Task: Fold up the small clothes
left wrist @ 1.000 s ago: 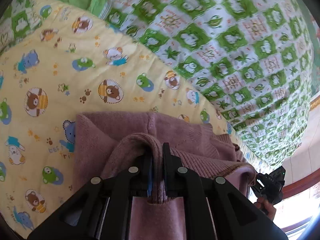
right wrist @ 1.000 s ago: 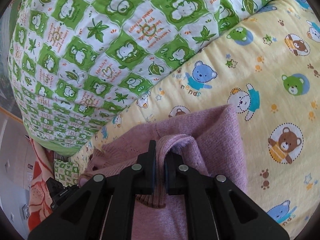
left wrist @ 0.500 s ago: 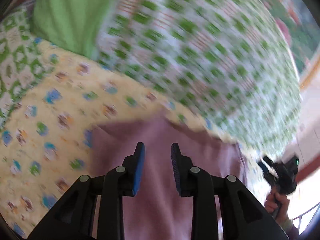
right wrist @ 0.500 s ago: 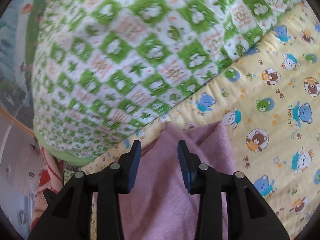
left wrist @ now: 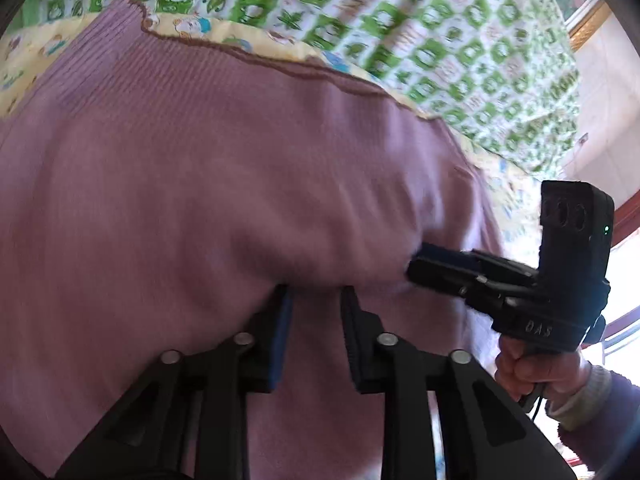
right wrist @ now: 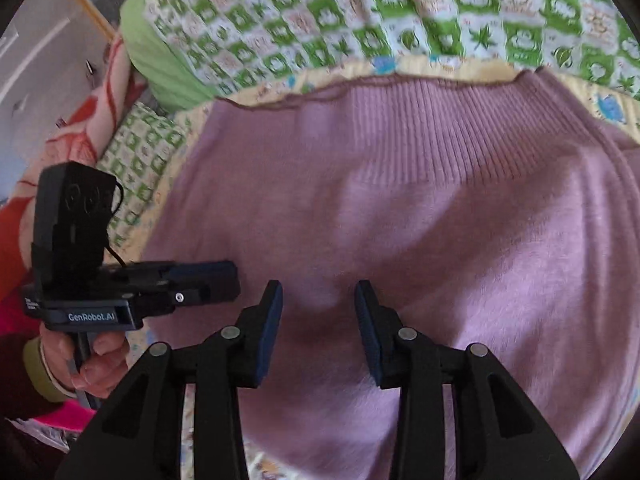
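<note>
Left wrist view first: the mauve knitted sweater (left wrist: 224, 184) fills almost everything, lying on the yellow bear-print sheet (left wrist: 188, 28), ribbed hem along the top. The left gripper (left wrist: 314, 300) sits low over the knit, jaws parted to a moderate gap, nothing pinched between them; a raised fold of sweater bulges over the fingertips and hides their ends. Off to the right comes the right gripper (left wrist: 424, 264), its fingers pushed against the sweater's edge, and the blur there means I can't say from here how its jaws stand. The hand (left wrist: 532, 364) grips its handle below. Behind it all, the green-checked quilt (left wrist: 420, 28) is heaped along the top.

Now the right wrist view: same sweater (right wrist: 420, 220), ribbed band up top, sheet (right wrist: 440, 66) peeking out past it, quilt (right wrist: 320, 12) piled beyond. The right gripper (right wrist: 319, 300) hovers with jaws spread wide, bare knit between them. On the left, the left gripper (right wrist: 228, 280) points in at the sweater's side edge, held by a hand (right wrist: 96, 364). A red and orange patterned fabric (right wrist: 80, 120) lies at the far left.
</note>
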Available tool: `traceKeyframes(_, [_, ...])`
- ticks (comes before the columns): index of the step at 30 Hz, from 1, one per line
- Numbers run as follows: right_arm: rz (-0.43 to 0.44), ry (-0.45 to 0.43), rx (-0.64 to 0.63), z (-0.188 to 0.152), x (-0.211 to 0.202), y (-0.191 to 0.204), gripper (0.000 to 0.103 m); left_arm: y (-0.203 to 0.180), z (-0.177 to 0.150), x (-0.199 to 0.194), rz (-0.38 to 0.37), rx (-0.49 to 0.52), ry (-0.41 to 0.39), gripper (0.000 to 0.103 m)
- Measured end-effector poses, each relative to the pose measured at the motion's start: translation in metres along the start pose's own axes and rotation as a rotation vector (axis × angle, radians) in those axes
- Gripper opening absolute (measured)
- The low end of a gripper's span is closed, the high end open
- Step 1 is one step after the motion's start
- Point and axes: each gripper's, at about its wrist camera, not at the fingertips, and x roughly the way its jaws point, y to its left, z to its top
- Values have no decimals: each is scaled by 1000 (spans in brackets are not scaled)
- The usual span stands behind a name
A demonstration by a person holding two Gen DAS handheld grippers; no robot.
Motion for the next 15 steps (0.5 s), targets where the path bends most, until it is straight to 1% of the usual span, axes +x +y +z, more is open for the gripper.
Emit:
traceKeyframes(2, [-40, -25, -11, 13, 4, -12, 35, 10, 18, -2, 9, 3, -30, 20])
traceKeyframes(4, [-57, -70, 8, 32, 5, -26, 35, 22, 41, -7, 33, -7, -67, 20])
traceKeyframes(6, [-45, -112, 46, 51, 3, -41, 35, 35, 62, -13, 82, -23, -110, 20])
traceKeyframes(7, [-69, -138, 52, 59, 1, -47, 35, 43, 68, -17, 97, -35, -124, 22])
traceKeyframes(8, [-90, -151, 55, 63, 0, -52, 35, 54, 74, -21, 142, -57, -149, 24])
traceKeyframes(9, [-112, -176, 76, 67, -3, -61, 35, 69, 78, -27, 197, -82, -171, 21])
traceKeyframes(10, [-142, -198, 100, 67, -9, -71, 35, 87, 79, -33, 210, -122, -184, 21])
traceKeyframes(11, [-185, -231, 142, 67, -16, -85, 35, 103, 77, -40, 196, -163, -197, 20])
traceKeyframes(12, [-200, -256, 172, 65, -23, -93, 35, 115, 74, -45, 180, -193, -206, 15])
traceKeyframes(13, [-219, -299, 232, 59, -33, -108, 35, 125, 71, -49, 158, -209, -210, 11])
traceKeyframes(14, [-204, -322, 268, 54, -39, -117, 29, 133, 65, -54, 137, -216, -216, 10])
traceKeyframes(15, [-187, -344, 313, 49, -48, -125, 27, 135, 62, -57, 135, -218, -219, 10])
